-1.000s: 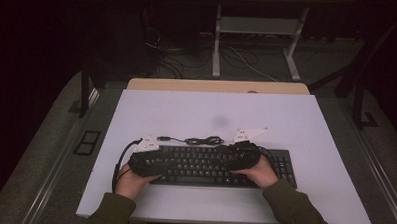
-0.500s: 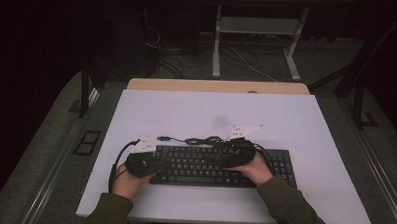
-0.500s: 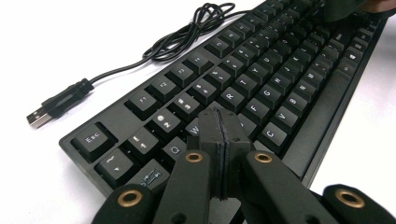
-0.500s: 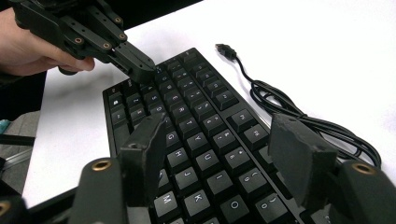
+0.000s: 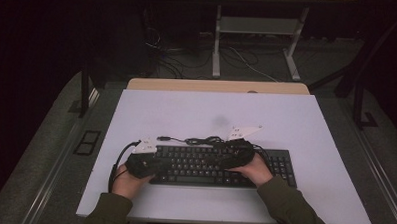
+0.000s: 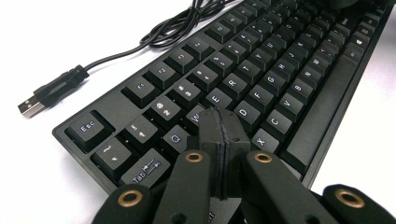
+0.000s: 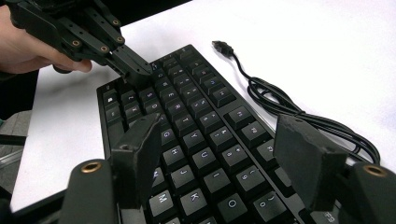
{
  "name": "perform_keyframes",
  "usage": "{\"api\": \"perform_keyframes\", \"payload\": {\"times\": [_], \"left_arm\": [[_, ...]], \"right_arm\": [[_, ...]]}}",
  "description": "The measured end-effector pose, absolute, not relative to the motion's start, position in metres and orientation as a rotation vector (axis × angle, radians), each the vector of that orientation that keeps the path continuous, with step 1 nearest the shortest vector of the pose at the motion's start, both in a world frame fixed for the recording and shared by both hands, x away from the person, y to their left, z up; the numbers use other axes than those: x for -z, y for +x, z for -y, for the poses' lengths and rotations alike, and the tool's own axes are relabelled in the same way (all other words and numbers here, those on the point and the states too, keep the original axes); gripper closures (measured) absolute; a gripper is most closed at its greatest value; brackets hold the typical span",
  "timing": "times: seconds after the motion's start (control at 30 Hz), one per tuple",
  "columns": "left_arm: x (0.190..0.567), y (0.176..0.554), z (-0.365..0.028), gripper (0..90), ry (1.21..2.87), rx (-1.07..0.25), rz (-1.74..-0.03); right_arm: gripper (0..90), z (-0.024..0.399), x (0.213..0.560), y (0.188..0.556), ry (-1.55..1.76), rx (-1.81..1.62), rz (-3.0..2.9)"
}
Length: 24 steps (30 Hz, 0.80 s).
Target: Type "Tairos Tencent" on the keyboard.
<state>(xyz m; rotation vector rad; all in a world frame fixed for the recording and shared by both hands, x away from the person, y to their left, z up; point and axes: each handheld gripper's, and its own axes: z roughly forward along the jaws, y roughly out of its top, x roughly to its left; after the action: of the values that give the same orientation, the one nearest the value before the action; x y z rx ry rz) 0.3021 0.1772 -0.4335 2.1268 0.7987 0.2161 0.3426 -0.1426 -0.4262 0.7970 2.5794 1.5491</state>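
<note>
Left gripper point(image 6: 219, 140), jaws pressed together, pokes the keyboard point(image 5: 219, 165) near W; right gripper point(image 7: 229, 158) hovers with jaws spread, just been opening. A slight drift risks pressing neighbouring keys.

we see the left gripper point(image 6: 219, 128) with jaws pressed flat together, nothing between them, tips over the keyboard point(image 6: 261, 79) near the w/s keys. keyboard runs from 7 o'clock to 1 o'clock across the white table point(image 6: 84, 28). its cable point(image 6: 159, 35) coils at 11 o'clock, usb plug point(image 6: 35, 100) lying loose at 9 o'clock.
</note>
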Motion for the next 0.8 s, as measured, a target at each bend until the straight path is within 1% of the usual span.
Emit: {"api": "perform_keyframes", "payload": {"times": [0.8], "left_arm": [[0.4364,0.3035,-0.1762,89.2,2.146,-0.198,-0.805]], "right_arm": [[32.0,0.1428,0.4261,0.3424,0.802,-1.543,-2.574]]}}
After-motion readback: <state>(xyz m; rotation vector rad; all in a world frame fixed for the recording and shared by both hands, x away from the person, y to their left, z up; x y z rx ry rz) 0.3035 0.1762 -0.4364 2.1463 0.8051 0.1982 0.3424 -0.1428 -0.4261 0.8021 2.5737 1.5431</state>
